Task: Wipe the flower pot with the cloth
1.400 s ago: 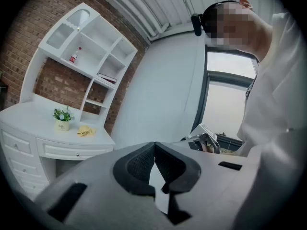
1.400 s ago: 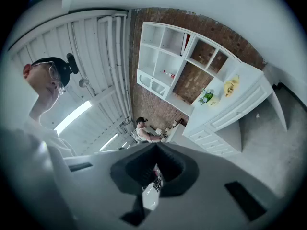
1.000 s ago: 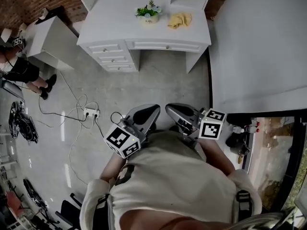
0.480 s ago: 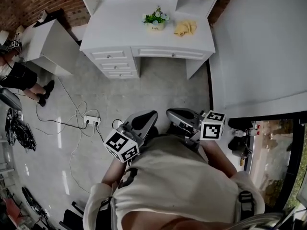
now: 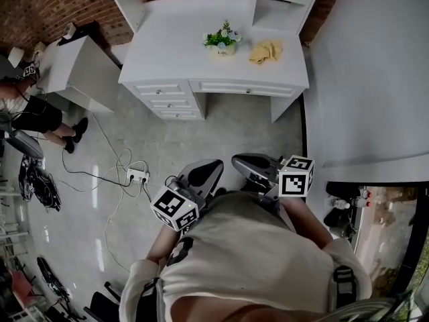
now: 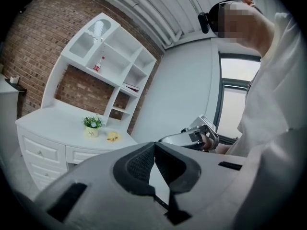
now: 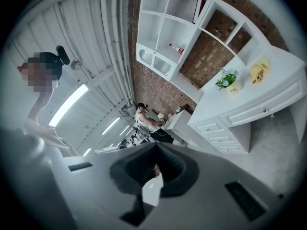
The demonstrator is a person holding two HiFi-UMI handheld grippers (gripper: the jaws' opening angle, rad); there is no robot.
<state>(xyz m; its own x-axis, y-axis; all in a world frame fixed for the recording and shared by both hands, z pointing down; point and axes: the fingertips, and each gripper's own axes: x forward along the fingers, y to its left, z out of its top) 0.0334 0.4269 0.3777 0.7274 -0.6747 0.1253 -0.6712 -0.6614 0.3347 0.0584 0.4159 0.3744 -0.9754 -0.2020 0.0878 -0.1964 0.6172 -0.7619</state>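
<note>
Head view first: flower pot (image 5: 222, 42) and yellow cloth (image 5: 266, 50) sit side by side on the white desk (image 5: 174, 59), well ahead of both grippers and nowhere near reach. Cloth lies pretty much straight ahead of the right gripper (image 5: 249, 161), and the pot sits ahead between the two, so I'd guess the right one is the closer pick for the cloth. Left gripper (image 5: 204, 170) is off to the pot's side.

Left gripper view: jaws pressed together, nothing in them, pot (image 6: 92, 127) and cloth (image 6: 112, 137) far ahead to the left.

Right gripper view: jaws together too, empty, cloth (image 7: 259, 71) far ahead on the right, beside the pot (image 7: 229, 84).
</note>
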